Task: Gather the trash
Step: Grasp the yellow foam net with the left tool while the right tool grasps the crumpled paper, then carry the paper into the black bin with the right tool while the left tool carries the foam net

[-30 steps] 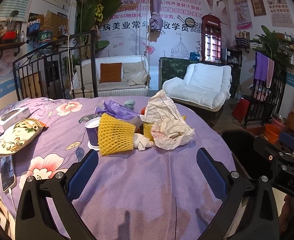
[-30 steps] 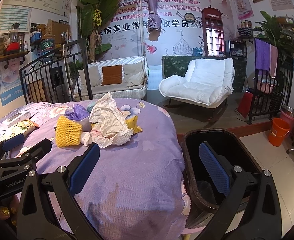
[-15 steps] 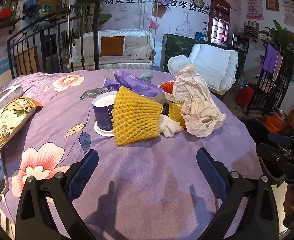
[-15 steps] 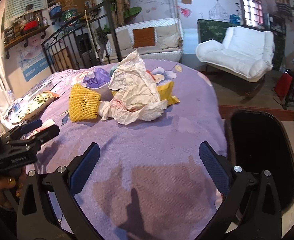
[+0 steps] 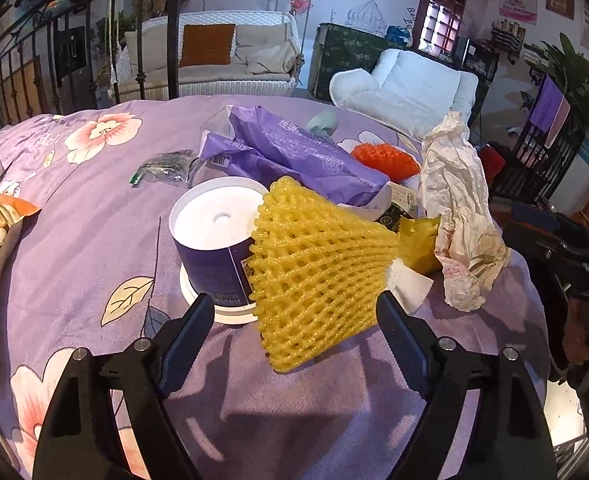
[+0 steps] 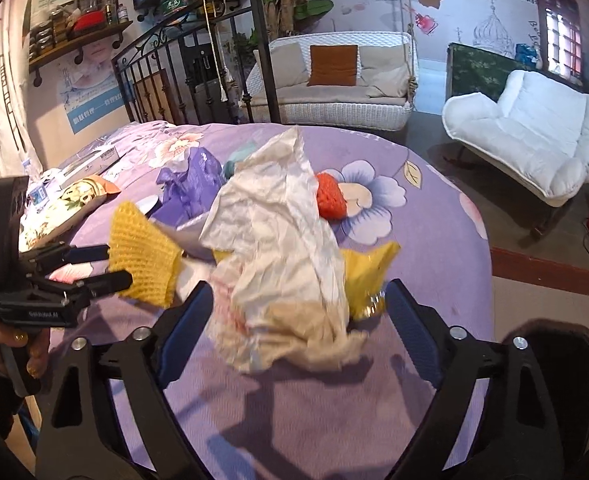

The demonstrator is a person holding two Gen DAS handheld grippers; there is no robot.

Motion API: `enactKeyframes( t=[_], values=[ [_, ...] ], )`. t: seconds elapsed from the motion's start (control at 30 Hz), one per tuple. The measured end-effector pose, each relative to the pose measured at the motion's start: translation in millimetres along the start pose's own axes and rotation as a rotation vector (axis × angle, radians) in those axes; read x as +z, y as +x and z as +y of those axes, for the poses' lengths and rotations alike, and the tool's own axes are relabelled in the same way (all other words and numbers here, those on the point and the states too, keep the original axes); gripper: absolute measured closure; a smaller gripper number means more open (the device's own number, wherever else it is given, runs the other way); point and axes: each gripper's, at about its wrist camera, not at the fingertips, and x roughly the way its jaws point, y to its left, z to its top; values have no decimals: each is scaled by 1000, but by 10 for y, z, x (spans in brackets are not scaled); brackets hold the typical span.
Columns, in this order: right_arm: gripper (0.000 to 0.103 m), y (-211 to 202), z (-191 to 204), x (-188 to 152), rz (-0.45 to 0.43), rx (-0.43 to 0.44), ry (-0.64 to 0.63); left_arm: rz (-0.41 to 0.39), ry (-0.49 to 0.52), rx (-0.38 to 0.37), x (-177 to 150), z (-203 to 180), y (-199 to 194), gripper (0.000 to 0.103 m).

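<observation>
The left gripper [image 5: 290, 316] is spread wide around the yellow foam mesh fruit sleeve [image 5: 318, 276] on the purple floral bedspread [image 5: 94, 248]. The right gripper [image 6: 298, 312], also spread, brackets the crumpled white paper [image 6: 282, 248].

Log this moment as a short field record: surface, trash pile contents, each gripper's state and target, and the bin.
surface: purple floral bedspread
trash pile: yellow foam fruit net, purple paper cup standing upside down, purple plastic bag, orange foam net, crumpled white paper, yellow wrapper
left gripper: open, fingers either side of the yellow foam fruit net
right gripper: open, fingers either side of the crumpled white paper
bin: black trash bin beside the bed, lower right of the right wrist view
</observation>
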Motion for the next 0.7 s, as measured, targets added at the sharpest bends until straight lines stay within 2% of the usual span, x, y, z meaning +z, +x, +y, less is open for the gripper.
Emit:
enactKeyframes(
  t=[0.1, 0.17, 0.23, 0.27, 0.3, 0.33, 0.4, 0.47, 0.7],
  values=[
    [24, 152, 6, 90, 18, 4, -31, 19, -12, -30, 2, 7, 19, 36],
    [38, 241, 13, 101, 36, -1, -49, 28, -29, -49, -17, 1, 15, 44],
    [61, 280, -3, 92, 51, 8, -43, 27, -33, -49, -7, -7, 22, 51],
    [65, 287, -12, 85, 51, 15, -35, 23, -36, -48, -9, -4, 8, 57],
    [73, 275, -21, 75, 49, 21, -29, 20, -39, -48, -12, -13, -6, 64],
    [80, 255, -27, 65, 44, 27, -22, 16, -43, -51, -12, -16, -16, 66],
    [84, 211, -40, 41, 34, 34, -7, 6, -52, -55, -25, -43, -48, 79],
    [87, 154, -51, 8, 29, 33, 16, 0, -57, -50, -22, -43, -60, 82],
    [90, -185, 24, -107, -39, 59, 56, -59, -66, -50, -74, -119, -242, 86]
  ],
)
